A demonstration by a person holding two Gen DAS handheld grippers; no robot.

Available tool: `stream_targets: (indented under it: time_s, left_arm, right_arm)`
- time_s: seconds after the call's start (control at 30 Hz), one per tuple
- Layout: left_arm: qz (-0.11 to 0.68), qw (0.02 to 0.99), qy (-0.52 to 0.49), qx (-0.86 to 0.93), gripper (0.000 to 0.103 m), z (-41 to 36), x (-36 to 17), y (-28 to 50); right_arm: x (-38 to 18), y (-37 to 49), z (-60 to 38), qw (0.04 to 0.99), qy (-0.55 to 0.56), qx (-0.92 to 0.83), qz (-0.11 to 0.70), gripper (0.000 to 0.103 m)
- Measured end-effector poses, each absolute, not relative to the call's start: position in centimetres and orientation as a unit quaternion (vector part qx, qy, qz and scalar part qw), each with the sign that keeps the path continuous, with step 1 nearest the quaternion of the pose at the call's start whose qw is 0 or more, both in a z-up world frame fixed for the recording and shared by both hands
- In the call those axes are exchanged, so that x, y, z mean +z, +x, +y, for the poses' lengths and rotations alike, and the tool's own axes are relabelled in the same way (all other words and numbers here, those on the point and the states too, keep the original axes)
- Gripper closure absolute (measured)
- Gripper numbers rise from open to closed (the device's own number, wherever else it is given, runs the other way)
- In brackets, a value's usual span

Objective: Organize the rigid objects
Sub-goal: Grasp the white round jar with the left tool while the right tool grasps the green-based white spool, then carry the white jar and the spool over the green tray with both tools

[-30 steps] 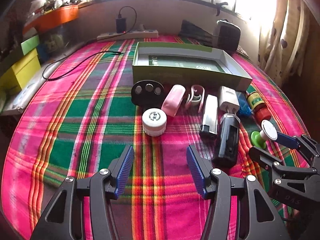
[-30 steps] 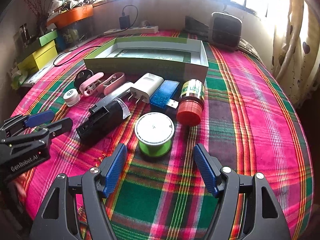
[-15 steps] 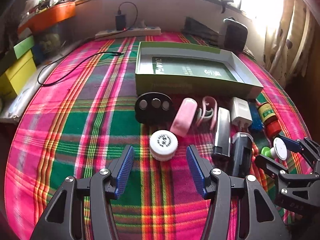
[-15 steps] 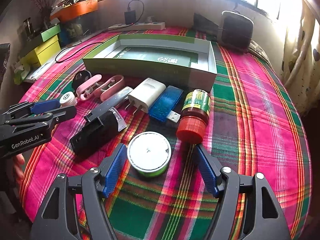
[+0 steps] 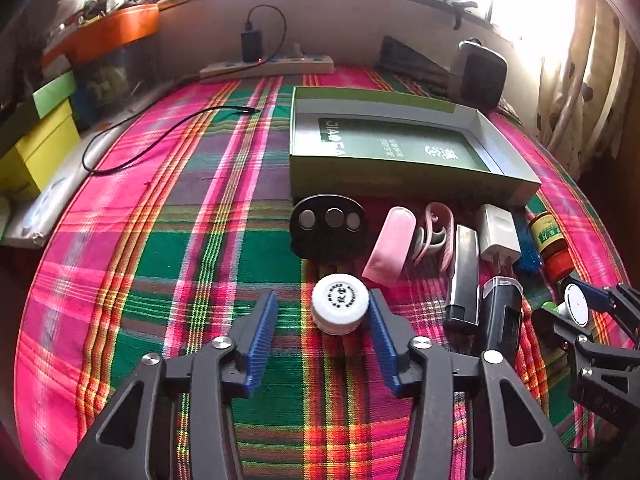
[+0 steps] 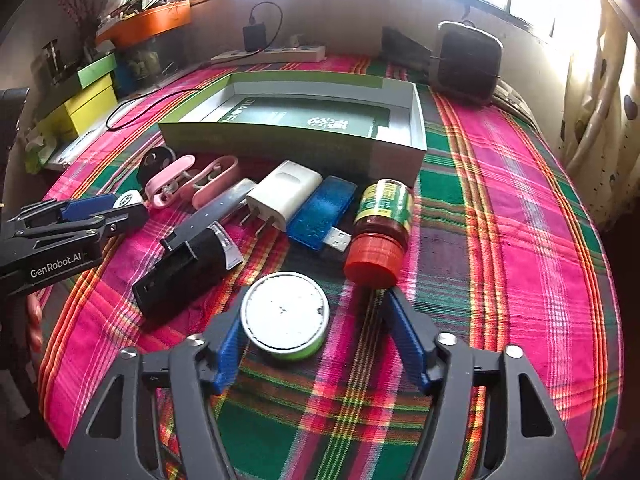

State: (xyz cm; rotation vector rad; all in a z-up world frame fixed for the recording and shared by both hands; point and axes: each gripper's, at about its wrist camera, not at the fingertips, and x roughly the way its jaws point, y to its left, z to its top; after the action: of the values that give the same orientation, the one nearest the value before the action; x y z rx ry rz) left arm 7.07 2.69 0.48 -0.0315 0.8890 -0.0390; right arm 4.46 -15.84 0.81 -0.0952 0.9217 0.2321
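Left tool (image 5: 322, 338) jaws just closing around white screw-cap jar (image 5: 340, 308); right pad touching, left pad still clear. Right tool (image 6: 316, 338) closing on green-rimmed round tin (image 6: 285, 315), one pad touching. Beyond: black stapler (image 6: 188, 268), red-capped bottle (image 6: 380, 232), empty green box (image 5: 400, 148) on plaid cloth (image 5: 160, 240).

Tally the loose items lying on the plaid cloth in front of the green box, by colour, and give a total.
Black: 3, the oval disc, the slim bar and the chunky case.
Pink: 2, the capsule case and the clip.
White: 3, the small jar, the charger plug and the green-based tin.
Blue: 1, the USB stick.
Red-capped: 1, the bottle.
Total: 10
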Motion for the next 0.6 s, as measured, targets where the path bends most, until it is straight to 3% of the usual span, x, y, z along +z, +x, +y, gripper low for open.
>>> stream_targets:
  time_s: [0.2, 0.33, 0.6]
  left_arm:
    - [0.430, 0.903, -0.019, -0.019, 0.075, 2.86, 0.54, 6.98]
    - [0.430, 0.902, -0.020, -0.018, 0.077, 2.88, 0.58, 7.04]
    - [0.433, 0.901, -0.021, -0.024, 0.077, 2.81, 0.83, 6.95]
  right_arm:
    - [0.94, 4.34, -15.99, 0.890, -0.047, 0.109, 0.440, 0.056]
    - [1.01, 4.19, -16.00, 0.891, -0.048, 0.111, 0.438, 0.069]
    - [1.06, 4.26, -16.41, 0.891, -0.038, 0.108, 0.439, 0.069]
